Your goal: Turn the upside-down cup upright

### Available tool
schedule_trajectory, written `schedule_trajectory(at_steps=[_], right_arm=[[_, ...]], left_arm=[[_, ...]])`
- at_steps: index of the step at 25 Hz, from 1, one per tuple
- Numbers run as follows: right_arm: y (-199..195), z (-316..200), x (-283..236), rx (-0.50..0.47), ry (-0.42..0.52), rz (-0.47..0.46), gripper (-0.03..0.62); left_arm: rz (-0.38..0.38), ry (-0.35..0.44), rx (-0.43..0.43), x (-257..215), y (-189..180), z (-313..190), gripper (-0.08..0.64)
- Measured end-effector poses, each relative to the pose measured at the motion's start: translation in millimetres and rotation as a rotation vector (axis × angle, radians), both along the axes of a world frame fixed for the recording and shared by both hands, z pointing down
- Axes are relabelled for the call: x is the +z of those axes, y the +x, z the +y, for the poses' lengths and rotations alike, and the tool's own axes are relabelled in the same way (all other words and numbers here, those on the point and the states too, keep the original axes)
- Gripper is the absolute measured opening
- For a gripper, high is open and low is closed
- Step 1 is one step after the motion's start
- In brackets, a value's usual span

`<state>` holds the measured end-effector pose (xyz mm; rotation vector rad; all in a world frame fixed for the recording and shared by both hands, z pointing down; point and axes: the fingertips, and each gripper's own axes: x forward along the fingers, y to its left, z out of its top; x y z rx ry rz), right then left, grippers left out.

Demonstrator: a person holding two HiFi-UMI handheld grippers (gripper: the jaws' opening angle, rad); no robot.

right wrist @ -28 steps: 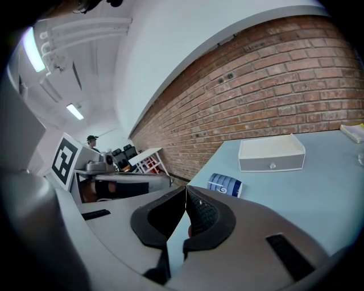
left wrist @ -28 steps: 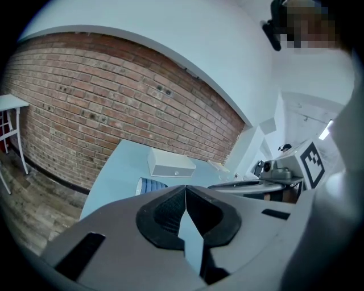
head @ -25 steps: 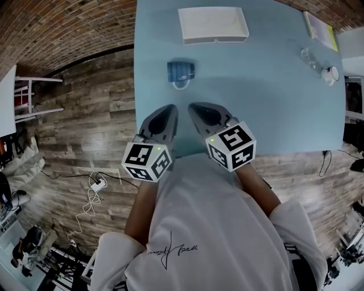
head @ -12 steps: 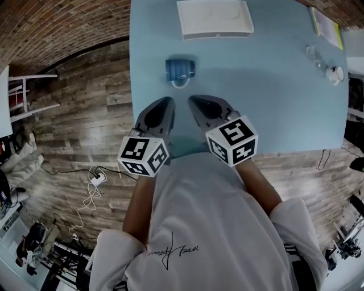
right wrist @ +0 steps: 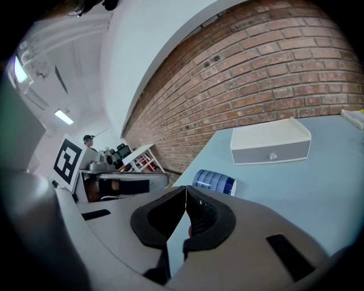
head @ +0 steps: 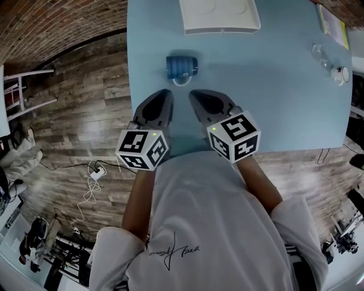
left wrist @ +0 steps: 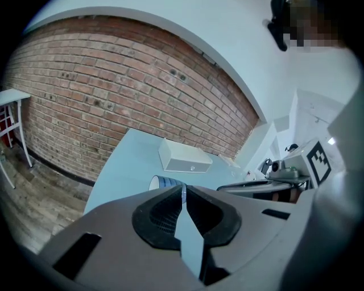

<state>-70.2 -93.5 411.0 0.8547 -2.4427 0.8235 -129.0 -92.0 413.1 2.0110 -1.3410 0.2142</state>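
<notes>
Left gripper (head: 166,93): I hold it over the near edge of the table (head: 284,85), jaws pressed together with nothing between them; the left gripper view shows the two pads meeting tip to tip (left wrist: 183,187). Right gripper (head: 194,94): same condition, jaws closed on each other and empty, confirmed in its own view (right wrist: 185,190). The two grippers sit side by side, tips angled toward each other but not touching. Each carries its marker cube at the rear, close to my shirt (head: 193,227).

Cup (head: 182,66): blue, ribbed, on the table just ahead of both sets of tips and apart from them, roughly centred between the two. In both gripper views it appears to lie on its side (right wrist: 214,182), with a white rim showing at one end (left wrist: 156,183).

Box (head: 220,15): white, farther back on the table, beyond the cup and well clear of it.
</notes>
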Motion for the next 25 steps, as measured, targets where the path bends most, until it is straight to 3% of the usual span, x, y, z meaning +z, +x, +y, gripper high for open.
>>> schedule_trajectory(at_steps=[25], right_arm=[[-6, -38, 32, 0.023, -0.067, 0.043, 0.021]], left_arm=[[0.004, -0.079, 0.010, 41, -12, -38, 0.011]])
